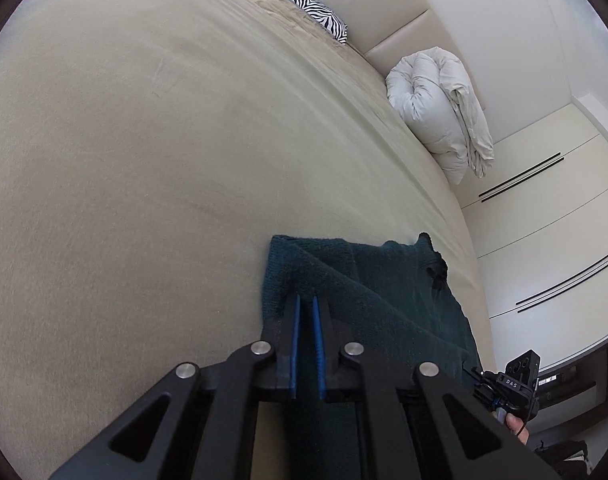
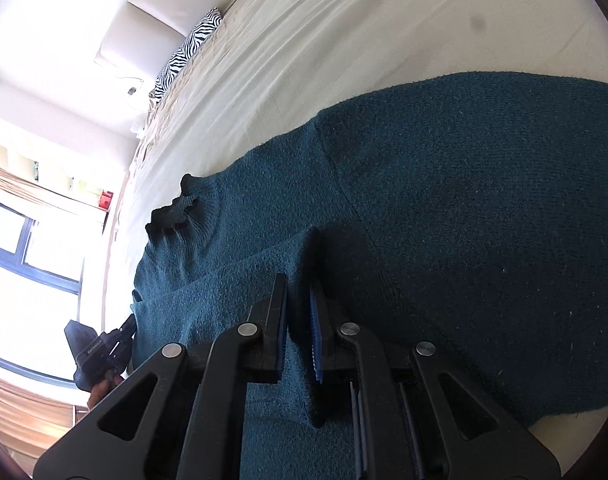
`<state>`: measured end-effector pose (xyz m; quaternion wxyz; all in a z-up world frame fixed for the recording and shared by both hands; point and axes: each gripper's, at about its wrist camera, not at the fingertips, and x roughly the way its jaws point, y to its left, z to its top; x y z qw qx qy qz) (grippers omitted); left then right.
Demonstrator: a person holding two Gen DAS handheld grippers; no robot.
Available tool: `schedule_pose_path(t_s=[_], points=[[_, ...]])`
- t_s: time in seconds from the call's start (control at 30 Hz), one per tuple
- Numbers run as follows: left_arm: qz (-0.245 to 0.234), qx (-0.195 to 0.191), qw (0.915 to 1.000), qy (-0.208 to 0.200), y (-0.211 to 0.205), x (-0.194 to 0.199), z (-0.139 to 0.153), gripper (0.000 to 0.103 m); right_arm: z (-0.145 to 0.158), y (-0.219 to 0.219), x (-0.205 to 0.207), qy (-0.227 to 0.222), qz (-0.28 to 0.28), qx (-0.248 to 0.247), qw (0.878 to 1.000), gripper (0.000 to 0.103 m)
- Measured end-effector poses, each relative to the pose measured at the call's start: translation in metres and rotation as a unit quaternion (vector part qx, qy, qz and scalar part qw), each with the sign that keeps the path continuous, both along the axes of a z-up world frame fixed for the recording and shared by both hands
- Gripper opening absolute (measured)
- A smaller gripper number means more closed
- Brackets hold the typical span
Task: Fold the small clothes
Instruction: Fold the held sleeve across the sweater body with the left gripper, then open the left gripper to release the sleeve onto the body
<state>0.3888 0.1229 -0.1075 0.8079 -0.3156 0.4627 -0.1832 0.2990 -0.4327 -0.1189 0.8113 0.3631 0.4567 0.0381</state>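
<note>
A dark teal knit sweater (image 1: 387, 292) lies on the beige bed sheet (image 1: 144, 160) near the bed's edge. My left gripper (image 1: 306, 298) is shut on a fold of the sweater at its left edge, the blue pads almost together. In the right wrist view the sweater (image 2: 463, 184) fills the middle and right, with its ribbed collar (image 2: 176, 212) at the left. My right gripper (image 2: 298, 280) is shut on a raised fold of the sweater that runs between its fingers. The other gripper shows at the edge of each view, in the left wrist view (image 1: 515, 388) and in the right wrist view (image 2: 100, 352).
A zebra-print pillow (image 1: 304, 4) and a bundled white duvet (image 1: 443, 108) lie against the padded headboard (image 1: 403, 24). White wardrobe doors (image 1: 551, 220) stand beyond the bed's edge. A window (image 2: 32, 240) is at the left of the right wrist view.
</note>
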Motion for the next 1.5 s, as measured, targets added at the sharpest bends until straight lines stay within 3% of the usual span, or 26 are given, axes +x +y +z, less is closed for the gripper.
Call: schedule_pose_path(t_s=[0.07, 0.17, 0.23, 0.27, 0.43, 0.57, 0.63, 0.7, 0.77, 0.83, 0.9, 0.97, 1.07, 1.23, 1.3, 1.43, 1.5], points=[[-0.004, -0.003, 0.9998, -0.017, -0.002, -0.016, 0.012, 0.025, 0.007, 0.001, -0.009, -0.002, -0.005, -0.011, 1.000, 0.015], [-0.021, 0.007, 0.9990, -0.038, -0.012, -0.038, 0.023, 0.028, 0.023, 0.006, -0.027, -0.030, -0.001, -0.024, 0.999, 0.030], [-0.043, 0.032, 0.9981, -0.029, -0.025, -0.047, 0.014, 0.029, 0.026, 0.010, -0.039, -0.043, -0.001, -0.018, 0.999, 0.057], [-0.049, 0.041, 0.9975, -0.030, -0.029, -0.051, 0.009, 0.029, 0.024, 0.012, -0.043, -0.045, 0.000, -0.017, 0.999, 0.060], [-0.052, 0.096, 0.9925, -0.055, -0.040, -0.064, 0.017, 0.029, 0.016, 0.017, -0.056, -0.028, 0.009, -0.046, 0.999, 0.059], [-0.073, 0.136, 0.9855, -0.070, -0.059, -0.086, 0.029, 0.052, 0.030, 0.005, -0.085, -0.042, -0.004, -0.040, 0.998, 0.060], [-0.086, 0.164, 0.9800, -0.073, -0.069, -0.092, 0.023, 0.053, 0.029, -0.004, -0.101, -0.026, -0.007, -0.041, 0.999, 0.060], [-0.076, 0.166, 0.9806, -0.072, -0.069, -0.096, 0.027, 0.053, 0.035, -0.021, -0.128, -0.038, -0.026, -0.034, 0.998, 0.060], [-0.063, 0.134, 0.9870, -0.063, -0.065, -0.102, 0.039, 0.056, 0.048, -0.048, -0.165, -0.071, -0.068, -0.027, 0.995, 0.060], [-0.060, 0.130, 0.9855, -0.091, -0.072, -0.116, 0.058, 0.064, 0.052, -0.085, -0.206, -0.088, -0.126, -0.006, 0.988, 0.060], [-0.059, 0.132, 0.9813, -0.127, -0.081, -0.134, 0.077, 0.085, 0.047, -0.124, -0.245, -0.092, -0.186, 0.018, 0.978, 0.060], [-0.057, 0.123, 0.9794, -0.149, -0.090, -0.151, 0.089, 0.096, 0.034, -0.162, -0.279, -0.078, -0.244, 0.039, 0.966, 0.060], [-0.065, 0.113, 0.9800, -0.150, -0.107, -0.166, 0.093, 0.097, 0.013, -0.209, -0.324, -0.069, -0.318, 0.082, 0.942, 0.061], [-0.086, 0.102, 0.9842, -0.116, -0.135, -0.173, 0.083, 0.097, -0.007, -0.265, -0.363, -0.109, -0.398, 0.149, 0.899, 0.059], [-0.090, 0.093, 0.9860, -0.105, -0.143, -0.176, 0.078, 0.097, -0.011, -0.281, -0.361, -0.109, -0.408, 0.158, 0.892, 0.059], [-0.100, 0.084, 0.9873, -0.091, -0.157, -0.174, 0.072, 0.097, -0.012, -0.311, -0.346, -0.108, -0.414, 0.146, 0.892, 0.057], [-0.101, 0.076, 0.9886, -0.082, -0.160, -0.171, 0.069, 0.097, -0.013, -0.327, -0.341, -0.109, -0.422, 0.143, 0.889, 0.050]])
